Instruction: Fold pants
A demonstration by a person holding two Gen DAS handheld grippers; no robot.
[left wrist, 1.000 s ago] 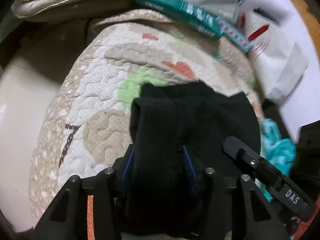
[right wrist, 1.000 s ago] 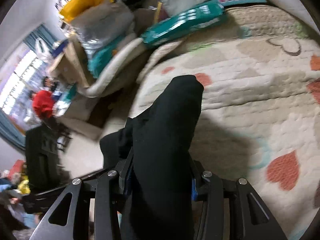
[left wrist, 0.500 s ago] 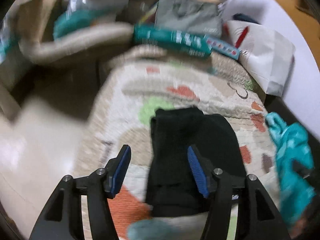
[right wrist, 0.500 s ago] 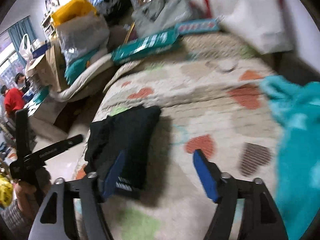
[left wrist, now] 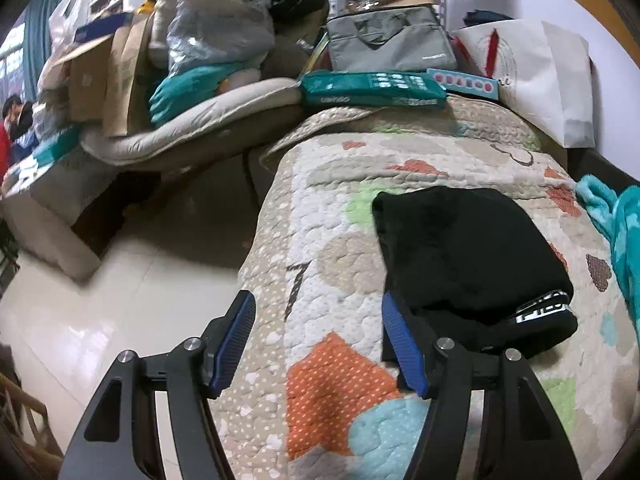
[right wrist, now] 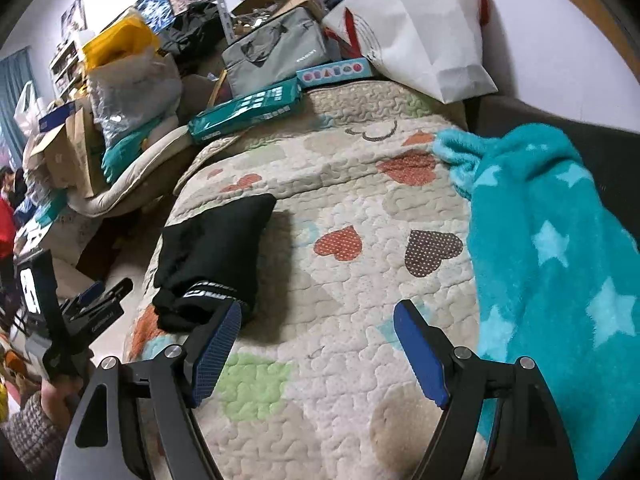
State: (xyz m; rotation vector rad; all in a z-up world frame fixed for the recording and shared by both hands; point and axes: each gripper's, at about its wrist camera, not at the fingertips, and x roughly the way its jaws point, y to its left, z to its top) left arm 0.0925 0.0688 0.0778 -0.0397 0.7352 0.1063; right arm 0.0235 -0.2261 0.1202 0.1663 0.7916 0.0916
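The left hand-held gripper (left wrist: 318,340) hung over the quilt's (left wrist: 340,240) edge, its jaws opening with only quilt between them. The folded black pants (left wrist: 464,256) lay on the quilted bed just right of it, waistband nearest. The right hand-held gripper (right wrist: 316,344) stood spread wide and empty, the pants at its left finger, a teal star blanket (right wrist: 552,248) to its right.
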